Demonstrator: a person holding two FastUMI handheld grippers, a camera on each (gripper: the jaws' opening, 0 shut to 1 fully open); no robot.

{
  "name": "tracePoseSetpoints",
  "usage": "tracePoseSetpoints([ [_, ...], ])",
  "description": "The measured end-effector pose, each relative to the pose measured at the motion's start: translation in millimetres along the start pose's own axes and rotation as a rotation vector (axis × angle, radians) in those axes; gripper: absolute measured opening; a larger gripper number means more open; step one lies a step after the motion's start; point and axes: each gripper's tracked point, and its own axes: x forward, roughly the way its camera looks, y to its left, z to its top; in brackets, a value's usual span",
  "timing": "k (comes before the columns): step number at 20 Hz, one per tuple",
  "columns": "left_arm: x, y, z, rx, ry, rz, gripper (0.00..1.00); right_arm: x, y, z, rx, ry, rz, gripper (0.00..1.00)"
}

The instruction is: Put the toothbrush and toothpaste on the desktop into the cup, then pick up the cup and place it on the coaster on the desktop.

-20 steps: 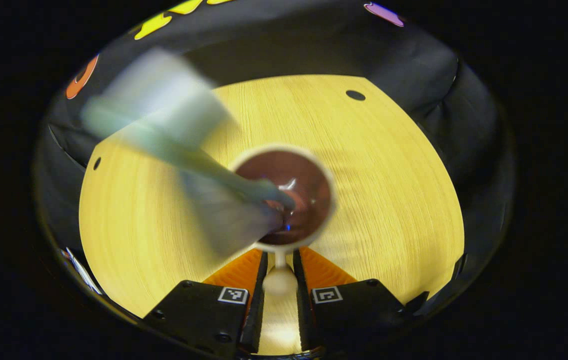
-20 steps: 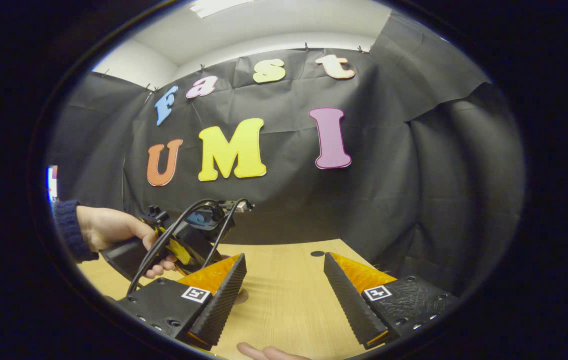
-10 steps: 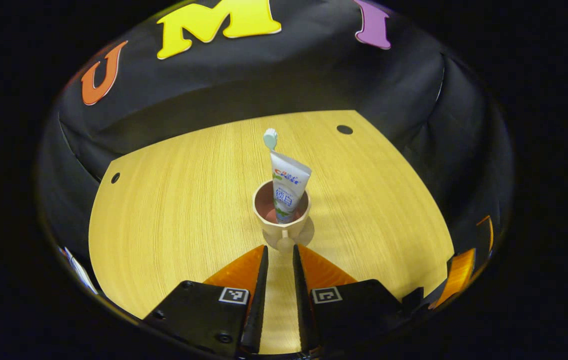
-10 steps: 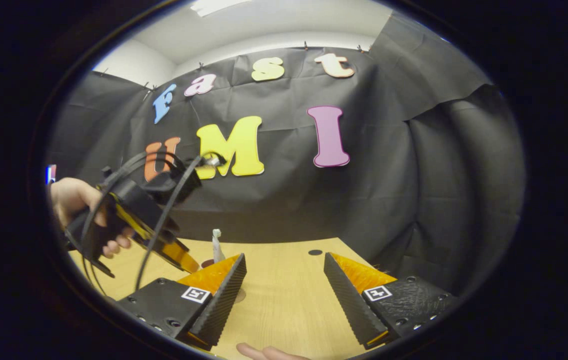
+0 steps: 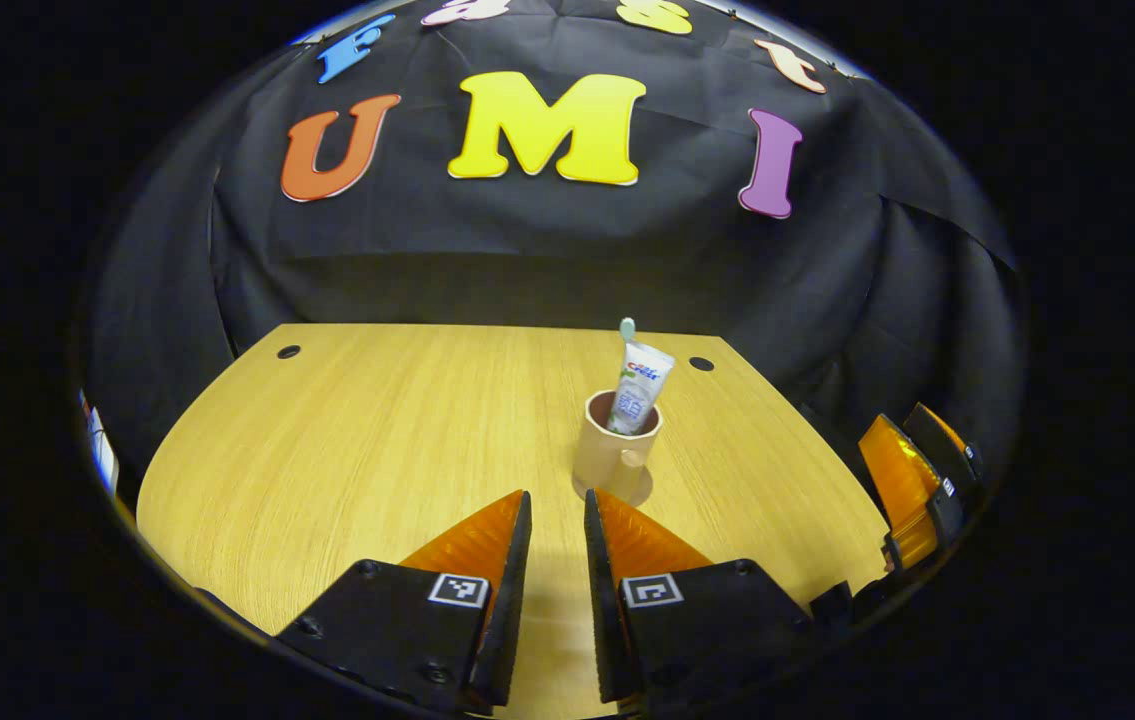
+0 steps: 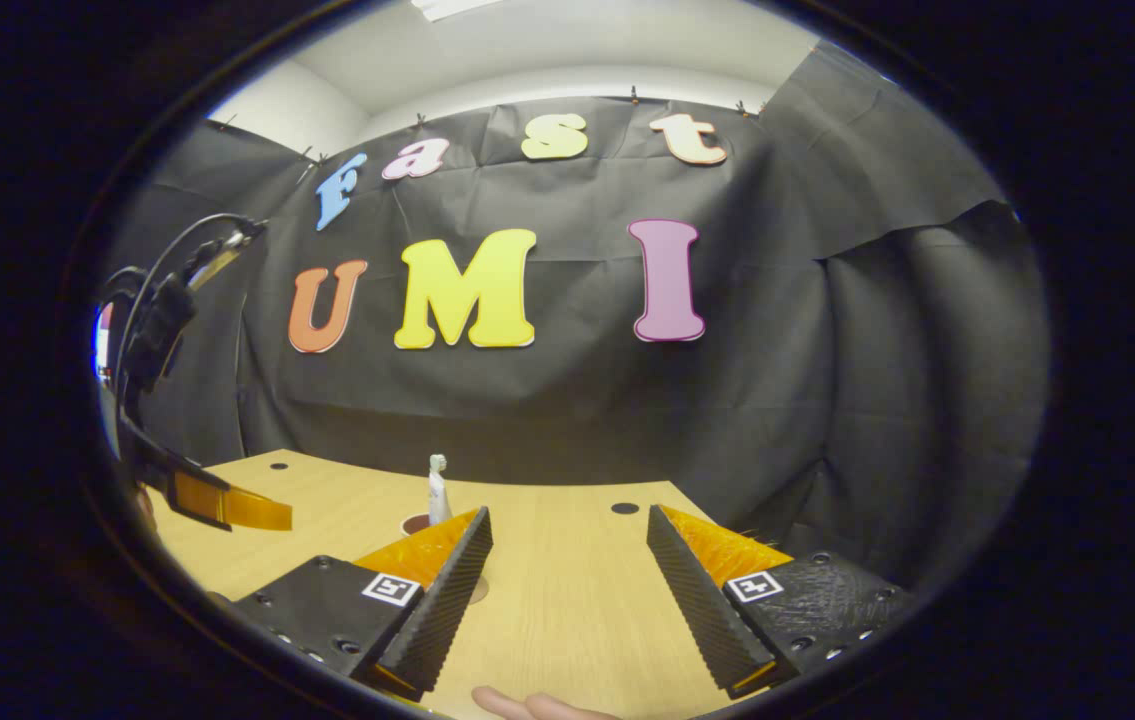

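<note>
A beige cup (image 5: 613, 455) stands upright on a round coaster (image 5: 639, 493) on the wooden table (image 5: 367, 430). In it lean a white toothpaste tube (image 5: 639, 392) and a toothbrush whose pale green head (image 5: 627, 328) pokes out above. My left gripper (image 5: 557, 500) hovers just short of the cup, its fingers a narrow gap apart with nothing between them. My right gripper (image 6: 567, 515) is open and empty over the table. In the right gripper view the cup's rim (image 6: 415, 523) and the tube (image 6: 439, 495) peek out behind its left finger.
The right gripper (image 5: 912, 480) shows at the table's right edge, and the left gripper (image 6: 227, 505) at the far left. Two dark holes (image 5: 289, 352) (image 5: 701, 363) mark the table's back corners. A person's fingertip (image 6: 527, 706) shows at the bottom.
My left gripper has let go of the cup's handle and drawn back, so the cup now stands farther off. In the right gripper view the left gripper has swung away to the left.
</note>
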Motion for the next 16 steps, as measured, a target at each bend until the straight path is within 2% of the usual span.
tracePoseSetpoints([
  [1, -4, 9, 3, -0.008, -0.045, 0.015, 0.36, -1, 6, 1, -0.003, -0.002, 0.004, 0.95],
  [3, -13, 24, 4, -0.062, -0.123, 0.029, 0.40, -1, 16, 1, -0.023, 0.002, -0.001, 0.95],
  [5, -21, 32, 6, -0.065, -0.192, 0.028, 0.53, -4, 28, 0, -0.047, 0.006, 0.000, 0.92],
  [6, -28, 44, 9, -0.046, -0.235, 0.044, 0.66, -5, 34, -1, -0.061, 0.007, -0.002, 0.95],
  [7, -31, 51, 13, -0.028, -0.273, 0.054, 0.72, -5, 39, -3, -0.075, 0.009, -0.005, 0.95],
  [8, -35, 59, 13, -0.013, -0.302, 0.066, 0.84, -6, 43, -4, -0.081, 0.011, -0.014, 0.94],
  [10, -35, 70, 10, -0.012, -0.330, 0.080, 0.98, -8, 55, -9, -0.092, 0.020, -0.022, 0.96],
  [13, -33, 70, 7, -0.034, -0.327, 0.056, 0.99, -14, 74, -18, -0.123, 0.042, -0.004, 0.96],
  [16, -31, 69, 8, 0.012, -0.354, 0.062, 0.99, -20, 77, -15, -0.157, 0.010, -0.020, 0.96],
])
